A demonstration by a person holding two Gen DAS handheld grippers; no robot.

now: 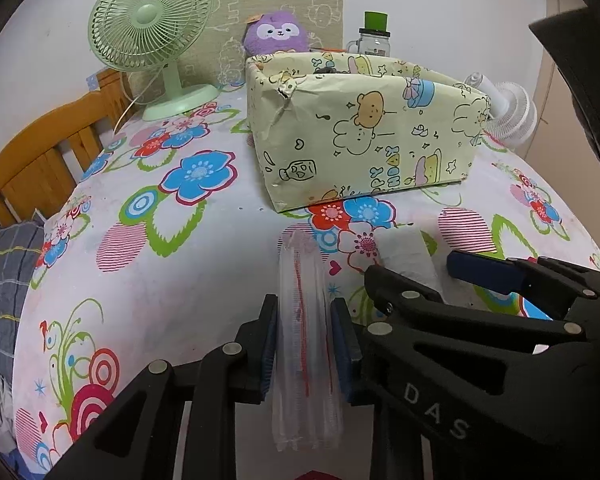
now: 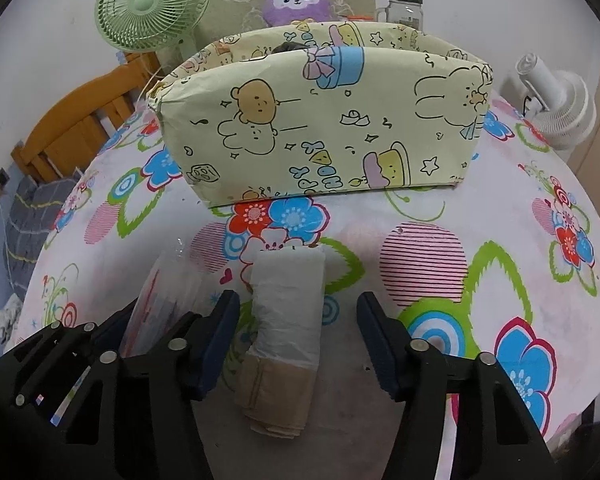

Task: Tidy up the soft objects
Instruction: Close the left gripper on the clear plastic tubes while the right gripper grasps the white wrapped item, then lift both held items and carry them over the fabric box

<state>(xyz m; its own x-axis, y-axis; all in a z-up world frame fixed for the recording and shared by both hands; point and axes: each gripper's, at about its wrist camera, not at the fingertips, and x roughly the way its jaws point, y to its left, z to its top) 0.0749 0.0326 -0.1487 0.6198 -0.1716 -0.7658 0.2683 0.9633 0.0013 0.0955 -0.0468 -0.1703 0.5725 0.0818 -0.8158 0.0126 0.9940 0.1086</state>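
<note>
My left gripper [image 1: 305, 344] is shut on a clear plastic bag [image 1: 306, 320] with red marks, folded long and narrow, on the floral tablecloth. The bag also shows in the right wrist view [image 2: 168, 292]. My right gripper [image 2: 298, 344] is open, its fingers on either side of a rolled white and beige soft bundle [image 2: 286, 320] that lies on the table without touching them. The bundle also shows in the left wrist view [image 1: 408, 256], with the right gripper [image 1: 420, 276] around it. A yellow cartoon-print box [image 1: 364, 128] [image 2: 324, 128] stands open behind both.
A green desk fan [image 1: 148, 36] stands at the back left, a purple plush [image 1: 276, 34] and a jar with a green lid [image 1: 374, 36] behind the box, a white fan [image 1: 508, 112] at the right. A wooden chair [image 1: 40, 160] is left of the table.
</note>
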